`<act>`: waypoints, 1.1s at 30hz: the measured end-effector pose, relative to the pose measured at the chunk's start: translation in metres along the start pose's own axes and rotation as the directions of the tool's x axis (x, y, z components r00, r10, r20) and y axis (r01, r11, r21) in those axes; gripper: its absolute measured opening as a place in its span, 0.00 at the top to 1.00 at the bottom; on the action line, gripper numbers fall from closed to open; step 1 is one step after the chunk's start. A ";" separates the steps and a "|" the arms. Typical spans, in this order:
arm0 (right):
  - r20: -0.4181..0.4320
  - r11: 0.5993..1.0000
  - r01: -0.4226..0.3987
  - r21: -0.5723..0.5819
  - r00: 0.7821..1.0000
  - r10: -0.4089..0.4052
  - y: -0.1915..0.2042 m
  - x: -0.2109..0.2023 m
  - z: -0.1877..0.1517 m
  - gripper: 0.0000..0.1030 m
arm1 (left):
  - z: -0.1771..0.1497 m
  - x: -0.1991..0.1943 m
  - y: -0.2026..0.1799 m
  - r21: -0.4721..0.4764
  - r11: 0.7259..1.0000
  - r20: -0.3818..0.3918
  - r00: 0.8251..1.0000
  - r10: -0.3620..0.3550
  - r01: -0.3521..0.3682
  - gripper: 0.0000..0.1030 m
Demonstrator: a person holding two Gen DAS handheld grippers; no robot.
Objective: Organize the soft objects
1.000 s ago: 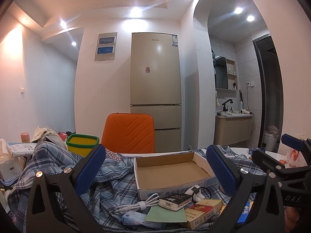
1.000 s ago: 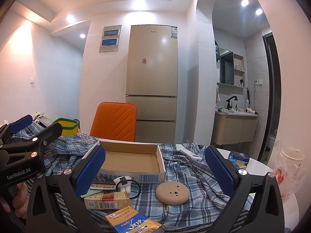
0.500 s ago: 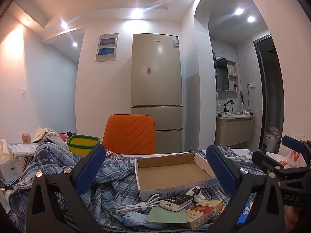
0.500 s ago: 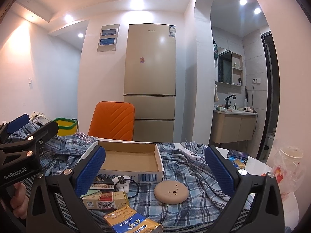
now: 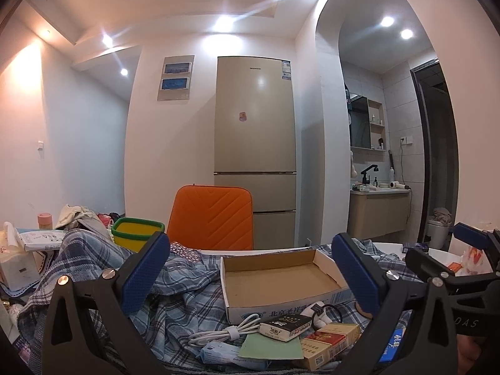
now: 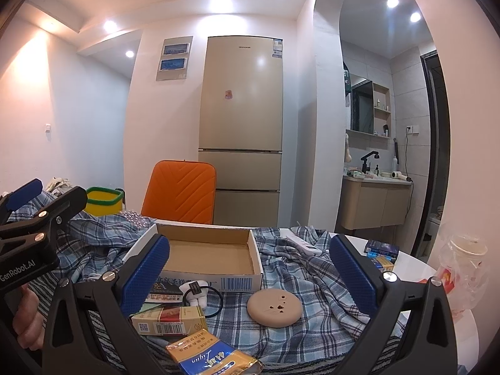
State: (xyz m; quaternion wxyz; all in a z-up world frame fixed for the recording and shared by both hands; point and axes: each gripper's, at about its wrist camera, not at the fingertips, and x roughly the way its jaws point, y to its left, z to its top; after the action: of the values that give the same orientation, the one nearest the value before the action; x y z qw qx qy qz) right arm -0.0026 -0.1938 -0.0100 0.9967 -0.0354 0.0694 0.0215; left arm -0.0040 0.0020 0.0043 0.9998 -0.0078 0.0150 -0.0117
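On the table, far left, the plaid shirt (image 5: 78, 259) lies bunched and spreads right under the box (image 5: 275, 278) and small clutter. Your left gripper (image 5: 247, 275) and right gripper (image 6: 247, 268) hover w/ jaws wide open, holding nothing. Looks like the approach step; next you'd prob. clear the clutter, then pinch a shirt edge.

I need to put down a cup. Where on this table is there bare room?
The cardboard box is empty. The bare white table lies right of the plaid cloth. Packets and a cable crowd the box's front.
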 end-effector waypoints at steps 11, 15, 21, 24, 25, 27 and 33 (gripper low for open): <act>-0.002 1.000 -0.016 -0.005 1.000 0.016 0.000 0.001 0.001 0.00 | -0.001 0.006 0.005 -0.021 1.000 -0.039 0.999 0.001 -0.002 0.00; -0.005 1.000 -0.021 -0.011 1.000 0.021 0.001 0.001 0.000 0.00 | 0.000 0.008 0.004 -0.007 1.000 -0.047 0.999 -0.003 0.003 0.00; -0.065 0.999 -0.032 0.022 0.997 0.033 -0.004 0.008 0.004 0.00 | 0.006 0.013 0.005 0.002 1.000 -0.121 0.992 -0.026 0.027 0.00; -0.164 0.997 -0.057 0.061 0.984 0.066 -0.014 0.018 0.008 0.00 | 0.006 0.021 0.003 -0.002 0.999 -0.253 0.966 -0.043 0.044 0.00; -0.203 0.996 -0.062 0.069 0.976 0.075 -0.018 0.022 0.009 0.00 | 0.004 0.024 0.003 -0.021 0.998 -0.309 0.949 -0.063 0.060 0.00; -0.294 0.995 -0.068 0.069 0.952 0.086 -0.021 0.030 0.008 0.00 | -0.001 0.027 0.002 -0.044 0.994 -0.387 0.916 -0.107 0.098 0.00; -0.437 0.986 -0.091 0.142 0.888 0.145 -0.034 0.039 -0.012 0.02 | -0.012 0.020 -0.006 -0.020 0.996 -0.405 0.910 -0.086 0.085 0.00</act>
State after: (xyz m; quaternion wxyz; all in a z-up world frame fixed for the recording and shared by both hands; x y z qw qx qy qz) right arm 0.0364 -0.2275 -0.0253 0.9514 0.0236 0.2990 0.0695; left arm 0.0157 -0.0044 -0.0085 0.9735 -0.0067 0.2213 -0.0569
